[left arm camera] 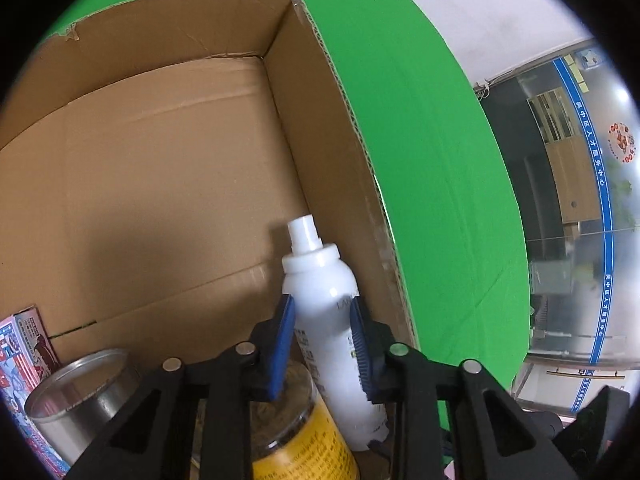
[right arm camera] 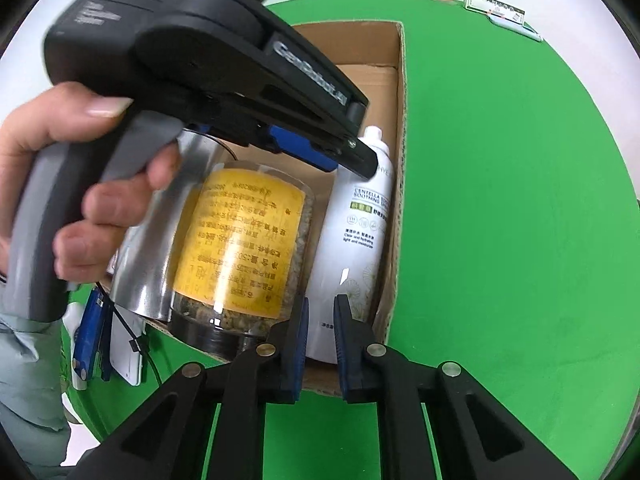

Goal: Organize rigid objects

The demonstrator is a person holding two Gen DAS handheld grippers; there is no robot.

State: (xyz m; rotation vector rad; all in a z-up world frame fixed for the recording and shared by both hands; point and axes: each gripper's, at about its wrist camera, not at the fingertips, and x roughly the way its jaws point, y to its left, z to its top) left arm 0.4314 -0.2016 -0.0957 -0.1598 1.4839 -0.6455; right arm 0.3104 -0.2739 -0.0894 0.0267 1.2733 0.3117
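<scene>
Left gripper [left arm camera: 322,320] has the white spray bottle [left arm camera: 332,312], clamped between its blue pads inside the cardboard box [left arm camera: 160,160].

The bottle sits in the box's corner at five o'clock, against the right wall, next to a yellow-labelled jar [left arm camera: 304,432]; a steel tin [left arm camera: 76,396] stands at seven o'clock. Right gripper [right arm camera: 320,344] hovers at the box's near edge, jaws narrowly parted, holding nothing, with the bottle's base just beyond them over the green table [right arm camera: 520,220].

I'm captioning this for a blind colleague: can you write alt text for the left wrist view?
The left gripper clamps a white plastic spray bottle inside an open brown cardboard box, against its right wall. Beside it are a yellow-labelled clear jar, a silver metal can and a colourful printed carton.
</scene>
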